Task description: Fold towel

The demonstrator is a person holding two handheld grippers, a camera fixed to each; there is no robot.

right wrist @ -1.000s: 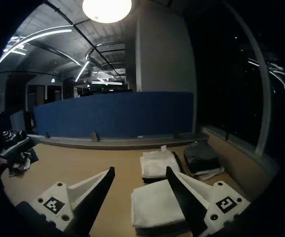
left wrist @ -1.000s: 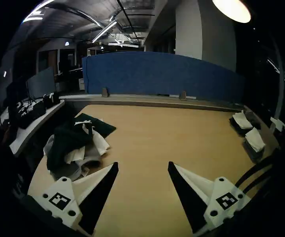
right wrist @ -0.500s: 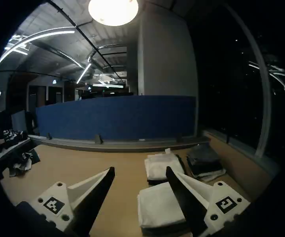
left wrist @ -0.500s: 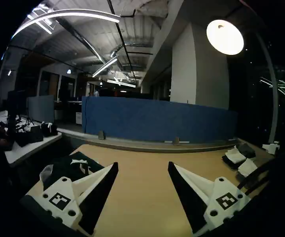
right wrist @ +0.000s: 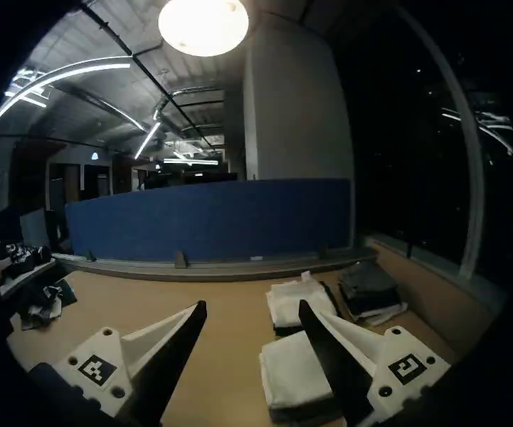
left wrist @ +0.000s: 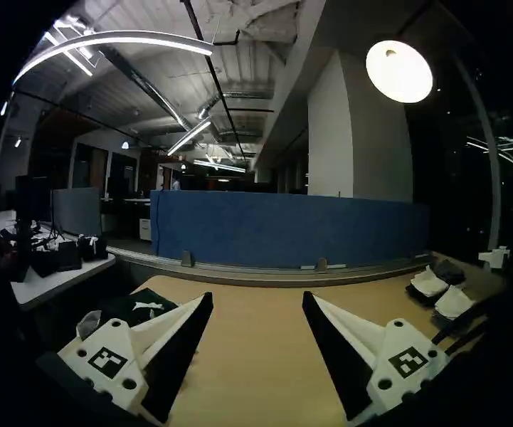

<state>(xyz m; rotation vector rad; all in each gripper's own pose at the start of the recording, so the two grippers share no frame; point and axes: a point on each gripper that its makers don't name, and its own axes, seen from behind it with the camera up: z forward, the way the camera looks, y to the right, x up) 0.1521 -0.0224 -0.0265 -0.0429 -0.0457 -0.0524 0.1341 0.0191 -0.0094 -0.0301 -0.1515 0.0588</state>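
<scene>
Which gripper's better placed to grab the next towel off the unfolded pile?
Probably left. The unfolded pile lies just past the left gripper; the right gripper sits far from it, beside the folded stacks. Both are open.

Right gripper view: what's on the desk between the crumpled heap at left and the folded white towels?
Nothing: in the right gripper view, bare wooden desk runs from the crumpled heap to the folded white towels.

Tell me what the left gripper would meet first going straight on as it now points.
Likely the blue partition at the far edge of the desk. The left gripper points across bare desk towards it, though depth is unclear.
</scene>
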